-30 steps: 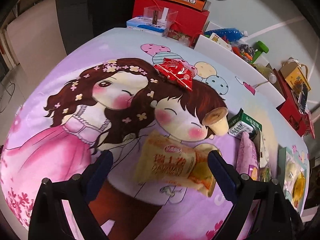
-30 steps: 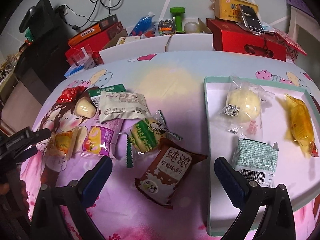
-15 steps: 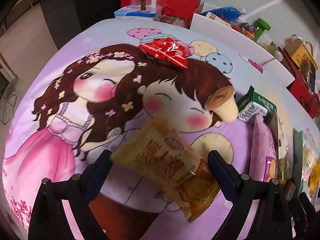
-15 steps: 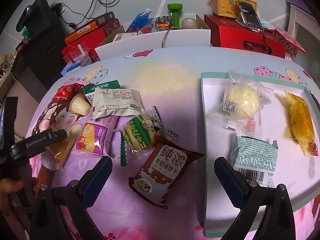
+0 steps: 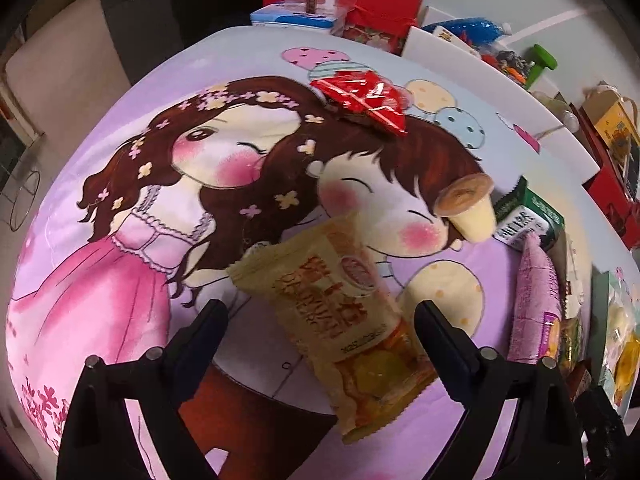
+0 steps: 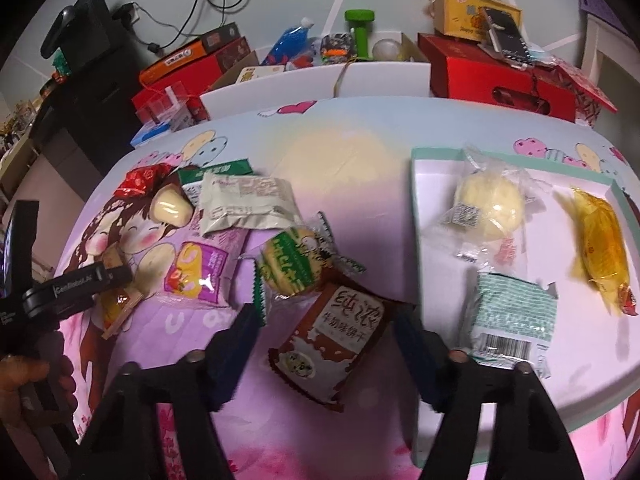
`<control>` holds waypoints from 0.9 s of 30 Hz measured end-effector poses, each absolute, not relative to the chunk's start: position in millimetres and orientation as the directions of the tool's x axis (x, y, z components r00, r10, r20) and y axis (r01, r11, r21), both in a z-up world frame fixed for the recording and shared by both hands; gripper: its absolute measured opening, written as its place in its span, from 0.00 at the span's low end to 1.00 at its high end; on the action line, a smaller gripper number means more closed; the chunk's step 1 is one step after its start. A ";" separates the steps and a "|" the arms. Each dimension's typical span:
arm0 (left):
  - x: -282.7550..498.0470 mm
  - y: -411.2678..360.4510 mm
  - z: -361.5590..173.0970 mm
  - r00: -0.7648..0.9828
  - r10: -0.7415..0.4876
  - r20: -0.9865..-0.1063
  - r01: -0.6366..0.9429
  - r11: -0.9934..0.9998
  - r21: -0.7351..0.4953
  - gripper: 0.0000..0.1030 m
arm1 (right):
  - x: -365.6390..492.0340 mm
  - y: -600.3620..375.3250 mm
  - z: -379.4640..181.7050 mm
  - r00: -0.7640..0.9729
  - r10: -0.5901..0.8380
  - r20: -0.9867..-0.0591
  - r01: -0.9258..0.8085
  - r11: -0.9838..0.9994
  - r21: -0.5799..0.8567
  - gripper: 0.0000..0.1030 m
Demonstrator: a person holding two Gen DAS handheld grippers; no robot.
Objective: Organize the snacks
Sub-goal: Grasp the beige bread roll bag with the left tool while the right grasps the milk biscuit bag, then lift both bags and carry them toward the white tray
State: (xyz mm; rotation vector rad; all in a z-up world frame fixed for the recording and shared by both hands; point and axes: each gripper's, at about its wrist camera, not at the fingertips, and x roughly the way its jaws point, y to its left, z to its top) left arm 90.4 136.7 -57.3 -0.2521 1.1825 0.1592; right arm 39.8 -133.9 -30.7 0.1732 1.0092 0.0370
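Note:
My left gripper hangs over a yellow snack packet that lies slantwise on the cartoon tablecloth. Its jaws are closing slightly with the packet between them, and the pads stand clear of it. In the right wrist view this gripper shows at the left edge, held by a person's hand. My right gripper is closing around a brown biscuit packet. A gap shows at the left pad, and the right pad is blurred near the packet's corner. A white tray with a teal rim sits to the right.
In the tray lie a round bun packet, a yellow packet and a teal-patterned packet. On the cloth are a green cookie packet, a pale packet, a purple packet, a pudding cup and a red packet. Boxes crowd the far edge.
The right jaws have narrowed around the brown packet. In the left view the yellow packet has gone from crosswise to slanting lengthwise between the jaws. The left gripper has entered the right view.

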 end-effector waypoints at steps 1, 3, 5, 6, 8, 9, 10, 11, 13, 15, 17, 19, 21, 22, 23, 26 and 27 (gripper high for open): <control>90.4 134.8 -57.2 0.372 -0.017 -0.928 -0.245 0.963 -0.116 0.85 | 40.5 -133.2 -32.3 0.528 0.110 -0.842 0.049 0.986 0.160 0.68; 91.1 129.1 -57.9 0.364 -0.032 -0.931 -0.225 0.967 -0.122 0.74 | 42.1 -132.6 -36.1 0.517 0.107 -0.849 0.050 0.987 0.155 0.68; 93.1 121.6 -59.1 0.357 -0.034 -0.933 -0.204 0.972 -0.114 0.70 | 44.1 -132.7 -40.8 0.505 0.105 -0.857 0.055 0.987 0.154 0.68; 94.3 117.6 -59.4 0.355 -0.031 -0.934 -0.194 0.975 -0.106 0.68 | 44.8 -132.1 -42.5 0.503 0.103 -0.858 0.054 0.987 0.150 0.67; 96.9 111.5 -59.6 0.352 -0.032 -0.935 -0.170 0.981 -0.097 0.62 | 46.3 -129.5 -44.2 0.500 0.089 -0.861 0.047 0.990 0.129 0.67; 97.4 108.6 -59.7 0.351 -0.034 -0.936 -0.159 0.983 -0.096 0.62 | 47.4 -128.3 -45.4 0.498 0.082 -0.863 0.043 0.992 0.119 0.67; 97.6 104.4 -59.6 0.349 -0.036 -0.936 -0.143 0.986 -0.091 0.61 | 48.5 -126.8 -47.6 0.492 0.079 -0.867 0.040 0.993 0.113 0.67; 97.9 101.2 -59.4 0.348 -0.034 -0.937 -0.133 0.987 -0.085 0.61 | 49.8 -125.7 -51.1 0.484 0.073 -0.872 0.039 0.994 0.105 0.66; 98.8 94.5 -59.5 0.345 -0.029 -0.938 -0.112 0.991 -0.071 0.61 | 51.0 -124.0 -54.3 0.480 0.062 -0.875 0.038 0.995 0.091 0.64; 101.0 90.0 -61.4 0.343 -0.025 -0.939 -0.095 0.994 -0.061 0.60 | 51.1 -122.1 -55.6 0.482 0.040 -0.875 0.034 0.997 0.065 0.61; 106.1 84.7 -63.8 0.342 -0.018 -0.940 -0.084 0.995 -0.049 0.60 | 51.6 -120.6 -57.3 0.483 0.034 -0.875 0.028 0.998 0.054 0.60; 107.0 81.0 -63.3 0.345 -0.014 -0.938 -0.079 0.996 -0.044 0.57 | 51.8 -118.5 -58.7 0.483 0.020 -0.876 0.024 0.999 0.036 0.57; 107.2 81.4 -60.1 0.356 -0.024 -0.934 -0.079 0.995 -0.056 0.51 | 50.8 -117.3 -57.6 0.483 0.013 -0.876 0.024 0.999 0.028 0.55; 107.9 81.6 -57.5 0.365 -0.035 -0.930 -0.076 0.995 -0.067 0.49 | 49.6 -118.0 -55.8 0.485 0.016 -0.874 0.028 0.999 0.033 0.52; 107.5 81.2 -55.4 0.372 -0.042 -0.927 -0.072 0.995 -0.074 0.46 | 48.9 -118.7 -53.7 0.490 0.017 -0.872 0.030 0.999 0.036 0.51; 107.5 78.0 -47.9 0.394 -0.049 -0.918 -0.058 0.995 -0.078 0.44 | 47.4 -121.8 -48.1 0.502 0.013 -0.865 0.042 0.998 0.039 0.46; 107.3 77.4 -44.6 0.404 -0.049 -0.914 -0.054 0.996 -0.077 0.44 | 47.3 -123.2 -46.1 0.504 0.016 -0.863 0.044 0.998 0.044 0.44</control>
